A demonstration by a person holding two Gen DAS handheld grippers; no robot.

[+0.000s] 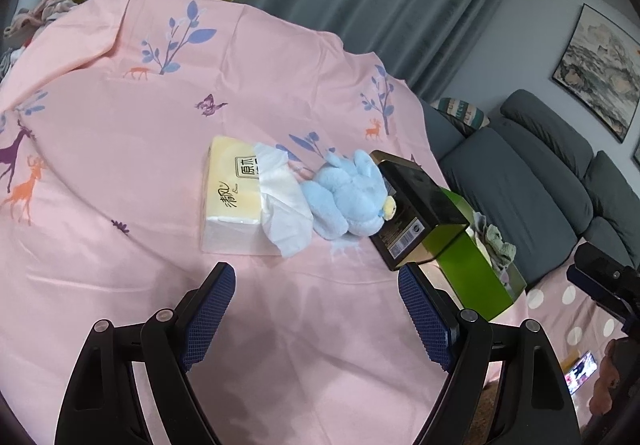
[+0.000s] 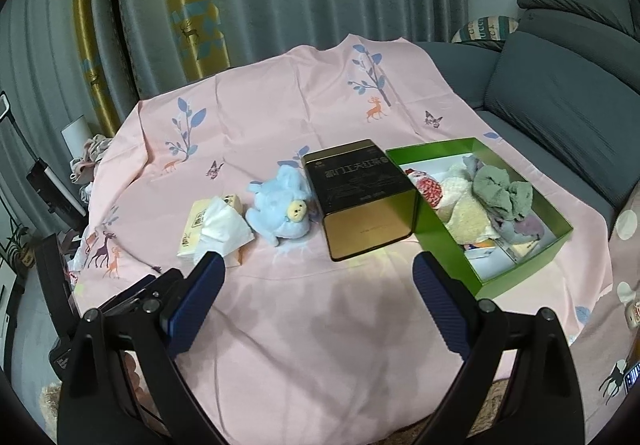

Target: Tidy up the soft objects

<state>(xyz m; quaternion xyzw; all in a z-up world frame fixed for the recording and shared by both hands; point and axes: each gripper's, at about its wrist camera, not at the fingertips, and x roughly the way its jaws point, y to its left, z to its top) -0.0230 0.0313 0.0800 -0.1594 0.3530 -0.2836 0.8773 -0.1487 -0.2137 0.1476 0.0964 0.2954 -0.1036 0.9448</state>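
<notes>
A light blue plush toy (image 1: 346, 201) (image 2: 280, 207) lies on the pink patterned cloth (image 1: 120, 165) (image 2: 280, 117). To its left sits a yellow tissue pack (image 1: 234, 191) (image 2: 208, 223) with a white tissue pulled out. To its right stands a black and gold tin (image 1: 416, 205) (image 2: 362, 201). Beyond the tin, an open green box (image 1: 476, 269) (image 2: 556, 241) holds several soft cloths and toys. My left gripper (image 1: 316, 277) hangs open over bare cloth, short of the plush. My right gripper (image 2: 318, 269) is open too, in front of the tin, with nothing between its fingers.
A grey sofa (image 1: 540, 173) (image 2: 560, 93) runs along the right side with a striped cushion (image 2: 484, 29). Grey and yellow curtains (image 2: 200, 5) hang behind. A heap of clothes (image 1: 44, 13) lies at the far left edge. A lit phone (image 1: 580, 371) sits at the lower right.
</notes>
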